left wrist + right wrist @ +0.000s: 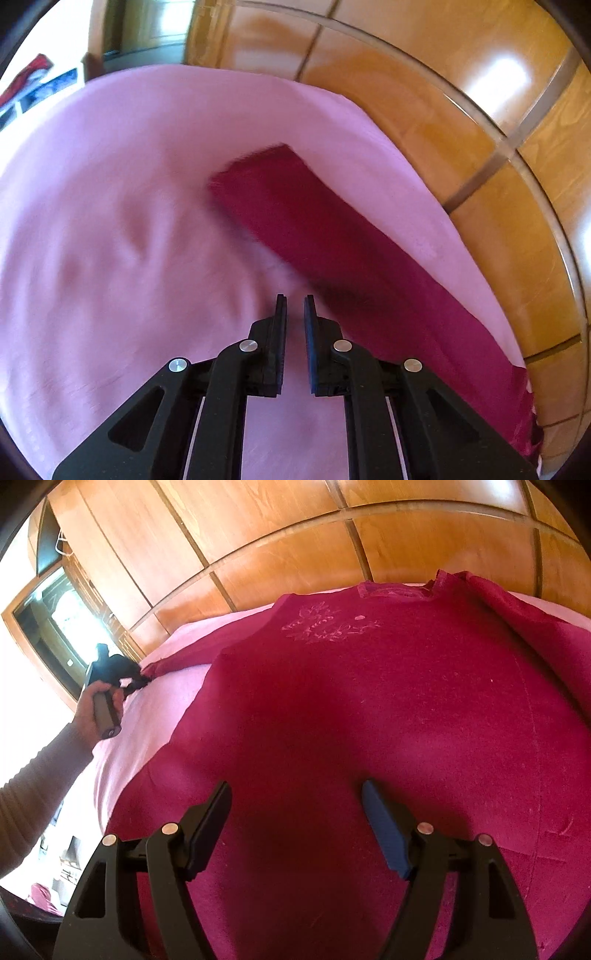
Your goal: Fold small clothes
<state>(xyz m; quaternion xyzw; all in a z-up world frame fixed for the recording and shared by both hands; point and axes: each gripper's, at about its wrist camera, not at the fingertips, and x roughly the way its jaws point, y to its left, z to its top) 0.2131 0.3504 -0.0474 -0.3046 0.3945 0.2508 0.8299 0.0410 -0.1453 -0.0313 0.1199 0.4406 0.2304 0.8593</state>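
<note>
my left gripper (294,306) is matte black plastic, with two flat upright fingers (279,339) at lower centre of its own view and angled link arms with triangular cut-outs below. four round silver pins (248,346) mark the joints. my right gripper (295,805) is built the same, its right pad (384,830) blue-faced. at the left edge of the right view, my hand (90,709) shows with a brown handle (105,716), and my ribbed pale beige sleeve (33,790) fills the lower left.
</note>
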